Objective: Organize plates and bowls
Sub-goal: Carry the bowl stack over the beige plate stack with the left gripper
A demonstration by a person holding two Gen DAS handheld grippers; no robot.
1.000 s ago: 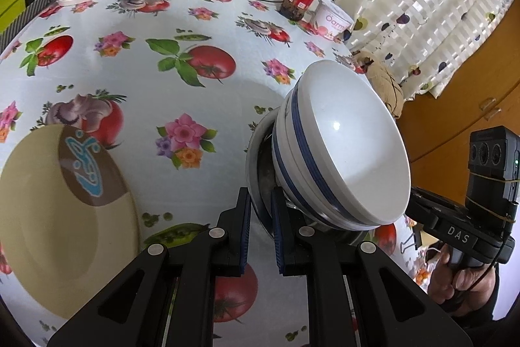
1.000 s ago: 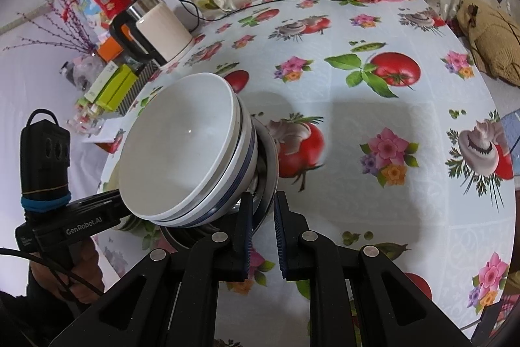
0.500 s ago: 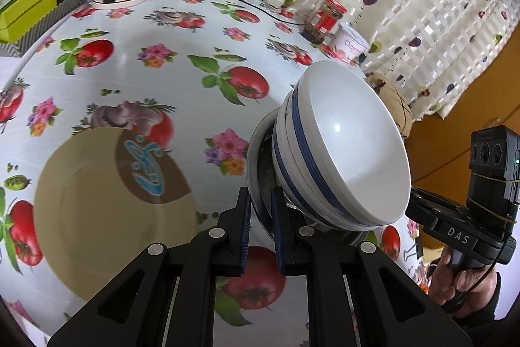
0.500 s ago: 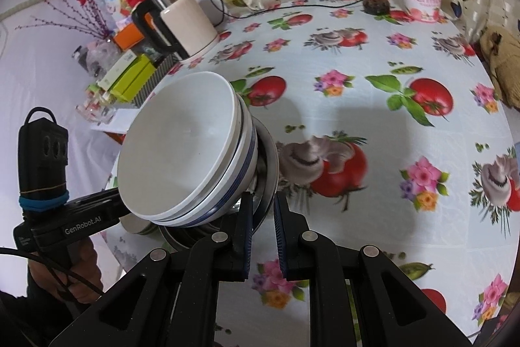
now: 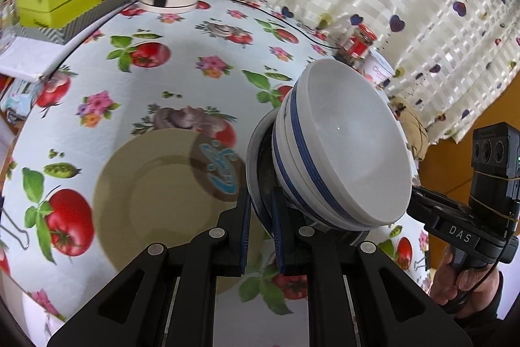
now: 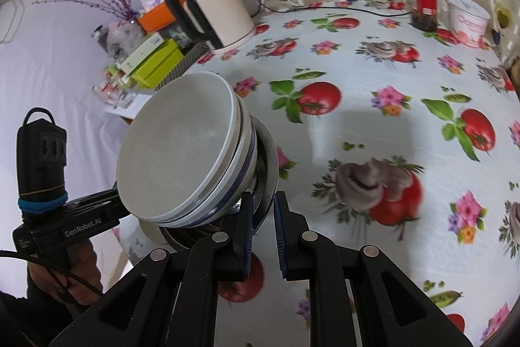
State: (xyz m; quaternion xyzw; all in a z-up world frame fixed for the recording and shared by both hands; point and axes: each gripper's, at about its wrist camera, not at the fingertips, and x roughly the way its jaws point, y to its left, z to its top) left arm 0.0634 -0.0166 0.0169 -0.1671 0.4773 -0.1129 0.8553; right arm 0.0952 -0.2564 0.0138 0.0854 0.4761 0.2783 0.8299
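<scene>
I am holding a stack of bowls (image 5: 341, 148) in the air above the table (image 5: 182, 60), left tool (image 5: 261, 228) and right tool (image 6: 263, 231) each clamped on the steel rim of the bottom bowl (image 6: 268, 165). Heavy, slippery, breakable; opposite-edge grips suit it, near the tan plate (image 5: 162, 200).

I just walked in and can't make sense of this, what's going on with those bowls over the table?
A person is holding a gripper in each hand, and both are clamped on opposite rims of one metal bowl carrying stacked white bowls with blue stripes. The left gripper and right gripper hold the stack, tilted, above the flowered tablecloth. A beige plate lies on the table just below and beside the stack, possibly where it is headed. An electric kettle stands at the back.
</scene>
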